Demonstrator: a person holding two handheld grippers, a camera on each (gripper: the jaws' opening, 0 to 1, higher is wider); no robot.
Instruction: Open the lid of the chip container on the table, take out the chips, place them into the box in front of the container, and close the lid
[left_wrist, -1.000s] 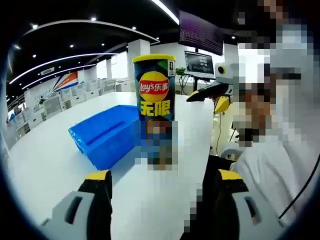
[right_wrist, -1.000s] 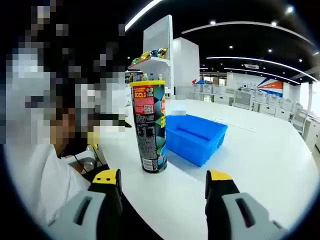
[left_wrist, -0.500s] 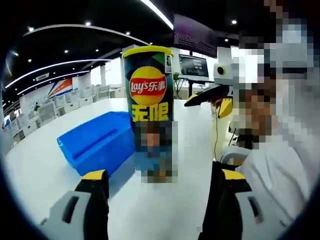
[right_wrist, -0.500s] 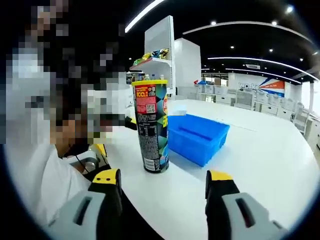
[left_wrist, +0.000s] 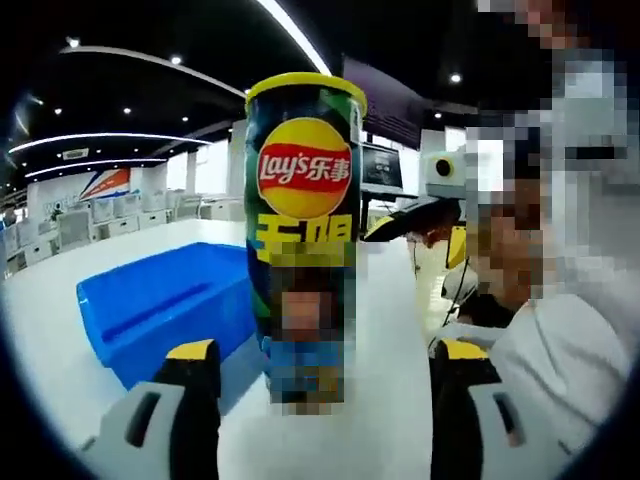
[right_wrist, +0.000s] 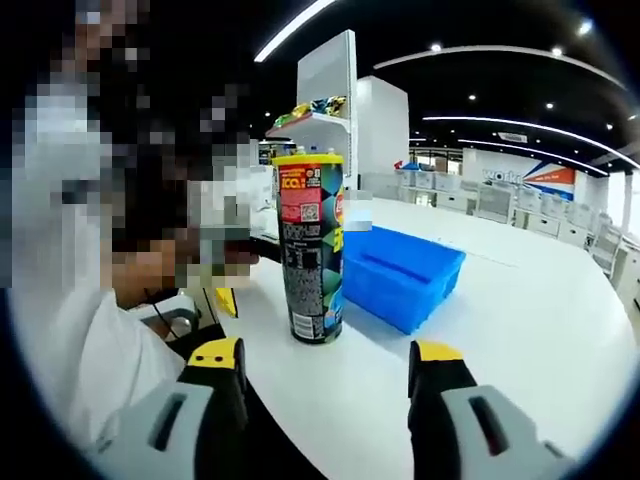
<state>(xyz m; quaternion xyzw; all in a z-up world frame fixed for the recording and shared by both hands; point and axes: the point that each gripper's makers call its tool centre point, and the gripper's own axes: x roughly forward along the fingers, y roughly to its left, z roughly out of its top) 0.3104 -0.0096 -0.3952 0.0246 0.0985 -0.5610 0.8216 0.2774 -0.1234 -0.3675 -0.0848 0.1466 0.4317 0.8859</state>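
Blue plastic box (left_wrist: 165, 310), open-topped and rectangular, lies at lower left of the left gripper view on the white tabletop (left_wrist: 45, 300). It sits just beside the tall dark-green cardboard chip container (left_wrist: 303, 220), apparently so the chips have a short way to travel.

Container stands upright at frame centre, its yellow-rimmed lid (left_wrist: 305, 84) still seated at upper centre. Nothing has been taken out yet, by my judgement.

Left gripper (left_wrist: 325, 365) rises from the bottom edge, yellow-tipped black jaws spread wide. The can's lower body stands between and beyond them. No contact that I can see. The spread looks set to take the can's girth, most likely to steady it while the lid comes off.

Upper right of that frame: the other gripper's yellow-and-black jaw tip reaches in behind the can.

Right gripper view, left to right. A person in a white top fills the left side. The container (right_wrist: 312, 245) stands left of centre, barcode side showing. The blue box (right_wrist: 400, 275) is just right of it, touching or nearly so; I cannot tell which. Bare tabletop (right_wrist: 540, 320) runs off to the right.

Right gripper (right_wrist: 325, 365) at bottom, jaws wide apart and holding nothing, well short of the can.
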